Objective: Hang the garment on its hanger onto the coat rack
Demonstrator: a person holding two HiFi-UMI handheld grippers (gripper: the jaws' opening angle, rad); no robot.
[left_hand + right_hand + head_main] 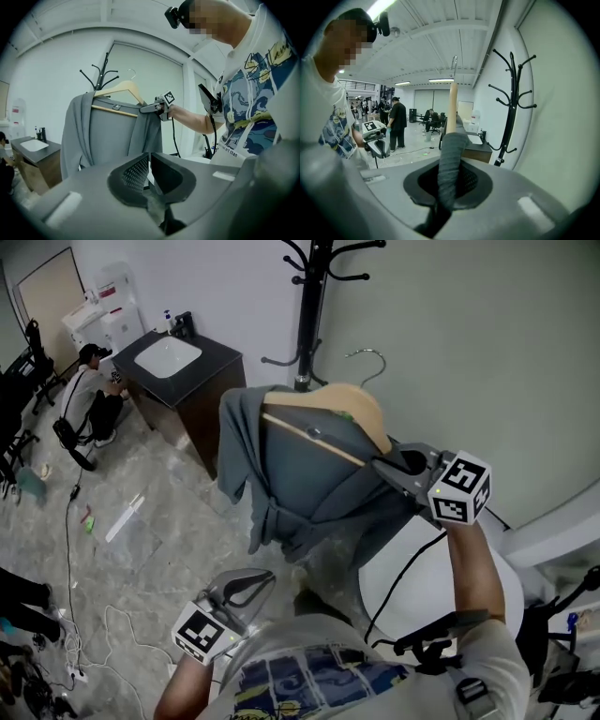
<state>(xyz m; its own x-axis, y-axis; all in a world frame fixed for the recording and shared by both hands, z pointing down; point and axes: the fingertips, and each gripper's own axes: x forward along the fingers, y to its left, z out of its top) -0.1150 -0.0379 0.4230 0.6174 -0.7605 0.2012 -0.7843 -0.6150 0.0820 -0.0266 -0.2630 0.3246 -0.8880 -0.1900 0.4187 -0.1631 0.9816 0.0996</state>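
Down low by the person's waist, the left gripper [262, 579] hangs well apart from the clothing. Its jaws are pressed together with nothing between them.

Higher up and further out, the right gripper [382, 465] is raised on an outstretched arm. Its jaws are clenched on the grey garment [300, 479], gripping a fold of cloth at the shoulder, where it covers one end of the wooden hanger [354, 409]. The garment is draped over the hanger and hangs free in the air, with its sleeves and hem trailing below. A thin wooden bar [305, 435] shows across the open front.

The hanger's metal hook [371, 358] sticks up just beside the pole of the black coat rack [313, 296]. It is not on any of the rack's arms. The rack stands against the pale wall just behind the garment.

Further off to the left, a dark cabinet [202, 395] with a white sink stands on the marbled floor [150, 540]. A person [89, 399] crouches beside it.
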